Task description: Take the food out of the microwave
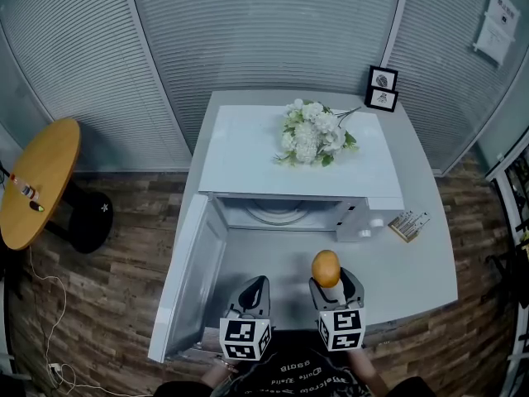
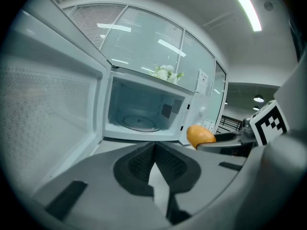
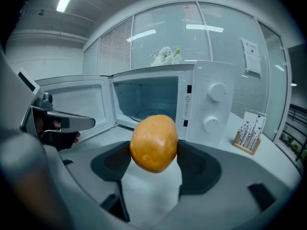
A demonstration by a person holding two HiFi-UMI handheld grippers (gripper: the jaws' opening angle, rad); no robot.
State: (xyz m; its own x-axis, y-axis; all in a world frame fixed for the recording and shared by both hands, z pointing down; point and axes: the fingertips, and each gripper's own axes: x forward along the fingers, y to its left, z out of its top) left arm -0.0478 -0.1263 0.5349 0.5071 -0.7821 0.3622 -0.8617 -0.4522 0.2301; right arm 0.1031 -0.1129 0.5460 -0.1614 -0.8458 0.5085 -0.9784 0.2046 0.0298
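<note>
Nearest the viewer, at six o'clock in the head view, two hand-held claws are pointing toward a white microwave. The left claw (image 2: 154, 148) is sitting with its jaws pressed together and nothing between them. Just beside it, at its three o'clock, the right claw (image 1: 335, 288) is gripping the food (image 3: 153, 143), a rounded yellow-orange lump, with its jaws standing wide and pressing on either side of it. The food is hanging above the grey surface (image 1: 413, 271), outside the microwave (image 1: 364, 213) and just in front of its opening. The microwave door (image 1: 186, 279) is standing wide open toward seven o'clock, and the glass turntable (image 1: 277, 213) is showing inside the cavity. At four o'clock from the microwave, a small wooden card holder (image 1: 409, 224) is standing on the surface. On top of the microwave, toward twelve o'clock, a bunch of white flowers (image 1: 314, 132) is lying. Beyond it, at one o'clock, two small black frames (image 1: 382, 88) are standing near the surface's far edge.
</note>
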